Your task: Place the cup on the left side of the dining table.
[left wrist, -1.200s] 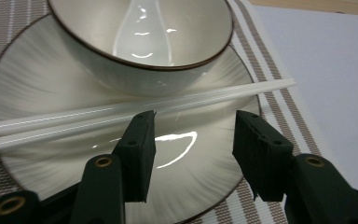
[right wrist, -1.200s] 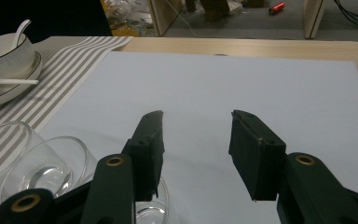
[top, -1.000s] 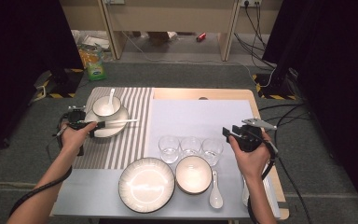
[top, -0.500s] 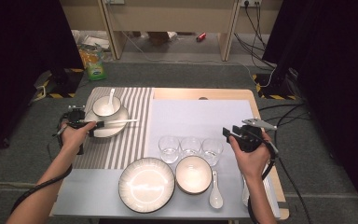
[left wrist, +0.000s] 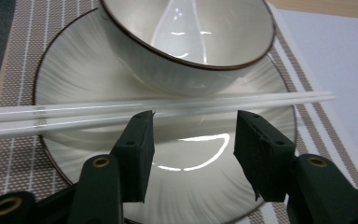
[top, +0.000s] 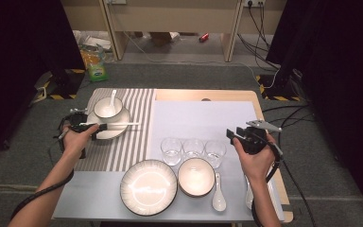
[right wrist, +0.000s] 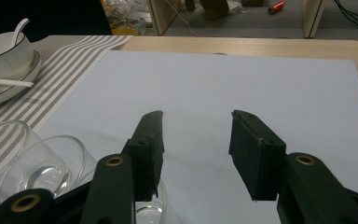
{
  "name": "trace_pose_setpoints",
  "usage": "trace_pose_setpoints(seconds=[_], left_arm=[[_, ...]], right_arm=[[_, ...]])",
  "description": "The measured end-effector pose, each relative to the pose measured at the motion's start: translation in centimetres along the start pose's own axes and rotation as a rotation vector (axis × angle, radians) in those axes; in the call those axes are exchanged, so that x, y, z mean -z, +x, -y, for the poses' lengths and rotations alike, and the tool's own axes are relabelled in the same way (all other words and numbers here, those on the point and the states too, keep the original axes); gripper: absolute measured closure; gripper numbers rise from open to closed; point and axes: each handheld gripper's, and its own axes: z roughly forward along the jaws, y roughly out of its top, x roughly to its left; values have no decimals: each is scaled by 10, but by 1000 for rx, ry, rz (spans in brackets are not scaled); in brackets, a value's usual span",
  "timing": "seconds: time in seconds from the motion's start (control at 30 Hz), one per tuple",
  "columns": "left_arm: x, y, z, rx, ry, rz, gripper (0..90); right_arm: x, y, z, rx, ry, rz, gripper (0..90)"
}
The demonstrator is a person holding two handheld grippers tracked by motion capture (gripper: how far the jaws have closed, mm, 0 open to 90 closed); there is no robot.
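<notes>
Three clear glasses (top: 193,150) stand in a row on the pale blue mat (top: 203,118), touching or nearly so. In front of them sit a large ribbed plate (top: 148,187) and, just beside it, a smaller bowl (top: 196,177), with a white ceramic soup spoon (top: 219,195) lying to its right. Beyond the surface (top: 208,95), on the grey floor, a green and orange packet (top: 94,61) rests near a wooden leg, and a small red object (top: 203,36) lies farther back.

The bowl (left wrist: 186,42) and plate (left wrist: 74,79) look like glossy glazed ceramic, and the white chopsticks (left wrist: 121,109) like smooth, slightly translucent plastic. The striped placemat (left wrist: 9,56) is coarsely woven. The left tool (left wrist: 193,140) has matt black pads.
</notes>
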Motion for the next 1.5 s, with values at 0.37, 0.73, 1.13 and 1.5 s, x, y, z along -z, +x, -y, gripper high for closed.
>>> trace_pose_setpoints(seconds=[0.37,0.73,1.13,1.5], left_arm=[[6,-35,11,-72,-21,65,411],[11,-77,12,-148,-46,145,351],[4,-111,10,-184,-41,203,321],[0,-141,6,-228,-44,256,317]], right_arm=[[0,-1,1,-8,5,2,544],[1,-4,2,-9,7,7,543],[2,-6,2,-15,3,10,543],[2,-8,3,-20,3,12,542]])
